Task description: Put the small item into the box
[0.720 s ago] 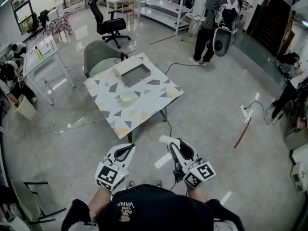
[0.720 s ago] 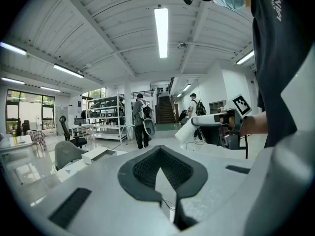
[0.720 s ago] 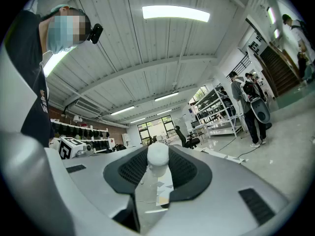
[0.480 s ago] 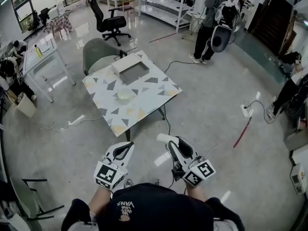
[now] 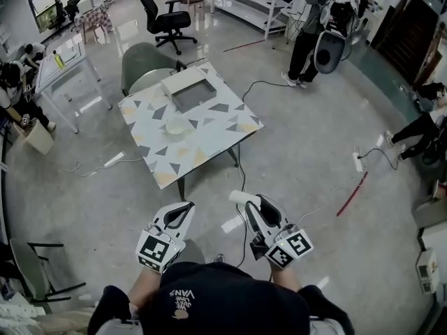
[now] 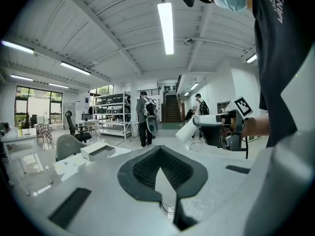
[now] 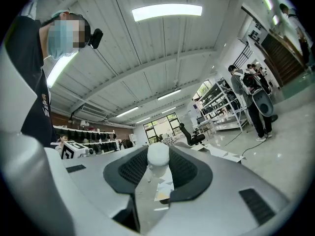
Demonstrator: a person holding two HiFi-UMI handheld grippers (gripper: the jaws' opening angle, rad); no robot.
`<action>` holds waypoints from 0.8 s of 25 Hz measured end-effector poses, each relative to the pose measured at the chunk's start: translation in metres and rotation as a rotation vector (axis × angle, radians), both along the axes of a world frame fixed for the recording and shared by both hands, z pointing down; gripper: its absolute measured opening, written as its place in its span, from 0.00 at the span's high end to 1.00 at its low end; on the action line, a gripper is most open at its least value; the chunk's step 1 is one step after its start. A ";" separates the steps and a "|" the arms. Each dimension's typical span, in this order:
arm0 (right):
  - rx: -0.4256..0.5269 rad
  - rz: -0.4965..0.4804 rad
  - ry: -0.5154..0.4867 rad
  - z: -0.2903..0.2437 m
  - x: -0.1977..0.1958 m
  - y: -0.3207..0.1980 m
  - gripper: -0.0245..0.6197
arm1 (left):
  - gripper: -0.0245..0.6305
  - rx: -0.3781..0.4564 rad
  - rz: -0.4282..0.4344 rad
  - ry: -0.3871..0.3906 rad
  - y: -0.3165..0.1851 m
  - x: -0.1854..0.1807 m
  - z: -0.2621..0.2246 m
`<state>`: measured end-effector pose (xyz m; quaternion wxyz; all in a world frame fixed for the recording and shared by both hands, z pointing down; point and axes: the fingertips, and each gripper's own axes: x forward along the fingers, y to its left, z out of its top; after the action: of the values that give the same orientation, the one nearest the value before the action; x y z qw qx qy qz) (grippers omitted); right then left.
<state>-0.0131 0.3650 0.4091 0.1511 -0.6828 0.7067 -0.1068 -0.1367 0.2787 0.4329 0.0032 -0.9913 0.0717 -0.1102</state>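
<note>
Grippers number 2 in the head view, both held low at lower centre and pointing up-frame. The left gripper (image 5: 183, 210) is closed and empty, and the right gripper (image 5: 250, 204) is clamped on 1 white small item (image 5: 239, 197). Well apart, at upper left, 1 patterned table (image 5: 209, 135) carries 1 open box (image 5: 179, 82).

Left gripper view: its pads (image 6: 142, 168) meet at the tips with nothing between. The right gripper shows at right and the box at lower left.

Right gripper view: the jaws grip the item (image 7: 158, 157) at their tips, held level.
</note>
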 end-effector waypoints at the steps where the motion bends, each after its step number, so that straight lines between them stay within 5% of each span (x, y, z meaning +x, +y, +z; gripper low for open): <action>1: -0.002 0.001 -0.008 0.001 0.004 -0.001 0.77 | 0.95 -0.003 0.001 -0.006 -0.001 0.003 0.001; 10: -0.009 0.048 -0.019 0.006 0.042 -0.051 0.77 | 0.95 0.001 0.053 -0.004 -0.054 0.050 0.006; 20: -0.003 0.116 0.010 -0.005 0.083 -0.156 0.77 | 0.95 0.020 0.122 0.014 -0.167 0.096 0.000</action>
<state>0.0695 0.2087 0.4042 0.1526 -0.7235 0.6664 -0.0954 -0.0410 0.1120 0.4329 0.0194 -0.9945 0.0122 -0.1019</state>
